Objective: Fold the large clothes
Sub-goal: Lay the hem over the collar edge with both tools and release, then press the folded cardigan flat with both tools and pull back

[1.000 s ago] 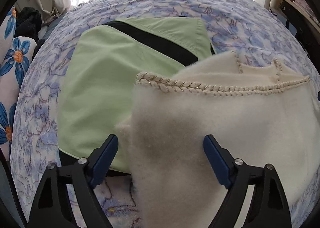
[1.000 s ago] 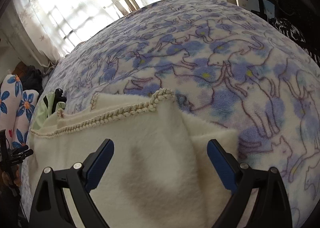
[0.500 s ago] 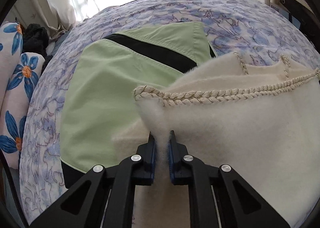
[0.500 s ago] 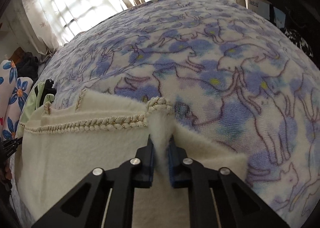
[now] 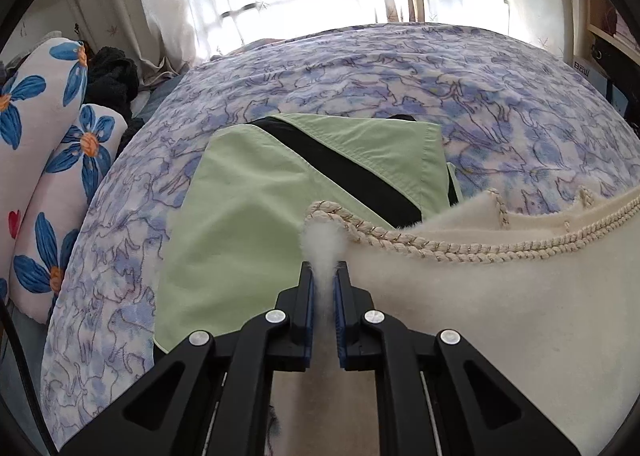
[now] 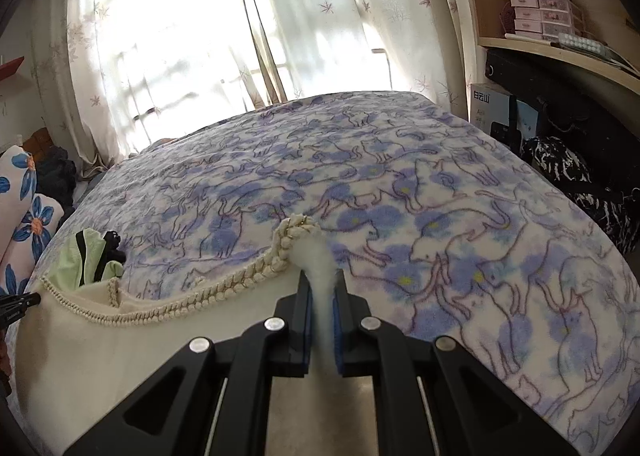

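Left wrist view: your left gripper (image 5: 323,276) and right gripper (image 6: 322,282) each pinch the fluffy cream braid-trimmed garment's (image 5: 500,316) corners, so its edge lifts evenly for folding.

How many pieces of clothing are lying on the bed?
2: a cream fleece garment nearest, pinched by both grippers, and a folded green one behind it. Others may be hidden.

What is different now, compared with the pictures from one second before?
Both grippers, open then, closed: the left gripper and right gripper each pinched the cream garment near its braided edge and lifted it off the bed cover. The green garment stayed flat.
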### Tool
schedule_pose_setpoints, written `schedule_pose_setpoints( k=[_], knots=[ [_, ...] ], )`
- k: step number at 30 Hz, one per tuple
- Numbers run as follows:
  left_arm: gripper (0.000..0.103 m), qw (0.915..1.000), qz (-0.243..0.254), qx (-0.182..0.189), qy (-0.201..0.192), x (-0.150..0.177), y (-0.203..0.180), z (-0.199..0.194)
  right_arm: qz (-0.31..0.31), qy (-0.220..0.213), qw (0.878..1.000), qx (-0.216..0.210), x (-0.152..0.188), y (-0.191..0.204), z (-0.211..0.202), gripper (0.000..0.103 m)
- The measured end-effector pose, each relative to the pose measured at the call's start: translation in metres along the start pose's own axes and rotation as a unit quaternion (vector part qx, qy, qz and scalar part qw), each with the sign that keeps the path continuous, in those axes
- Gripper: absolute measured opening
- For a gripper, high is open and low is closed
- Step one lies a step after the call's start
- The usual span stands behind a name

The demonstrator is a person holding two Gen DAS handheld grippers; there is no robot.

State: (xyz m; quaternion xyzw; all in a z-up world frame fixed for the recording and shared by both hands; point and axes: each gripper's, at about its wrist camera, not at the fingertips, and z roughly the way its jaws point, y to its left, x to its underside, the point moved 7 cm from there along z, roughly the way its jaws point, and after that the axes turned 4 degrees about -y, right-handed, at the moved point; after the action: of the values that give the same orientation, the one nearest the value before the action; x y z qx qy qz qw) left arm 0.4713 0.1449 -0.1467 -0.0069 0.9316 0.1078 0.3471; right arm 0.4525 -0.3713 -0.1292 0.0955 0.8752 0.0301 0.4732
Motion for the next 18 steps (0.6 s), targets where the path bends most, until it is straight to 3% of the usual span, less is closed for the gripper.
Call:
schedule_pose_setpoints(
  k=[6,12,14,18],
  knots=[
    [0.007,0.9987,0.022,-0.034,0.031,0.025,-0.006,0.045,-0.021,0.123,0.989,0.084,0.066,-0.021,0.067,0.007],
    [0.01,0.9961,0.053,-0.069,0.017,0.035,-0.017,0.048,-0.02,0.132,0.985,0.107,0.067,-0.02,0.064,0.012],
    [0.015,0.9964,0.047,-0.068,0.016,0.033,-0.017,0.044,-0.004,0.132,0.984,0.116,0.063,-0.02,0.057,0.019],
    [0.027,0.9986,0.02,-0.047,0.009,0.031,-0.02,0.025,0.016,0.118,0.987,0.112,0.055,-0.007,0.038,0.02]
  ],
)
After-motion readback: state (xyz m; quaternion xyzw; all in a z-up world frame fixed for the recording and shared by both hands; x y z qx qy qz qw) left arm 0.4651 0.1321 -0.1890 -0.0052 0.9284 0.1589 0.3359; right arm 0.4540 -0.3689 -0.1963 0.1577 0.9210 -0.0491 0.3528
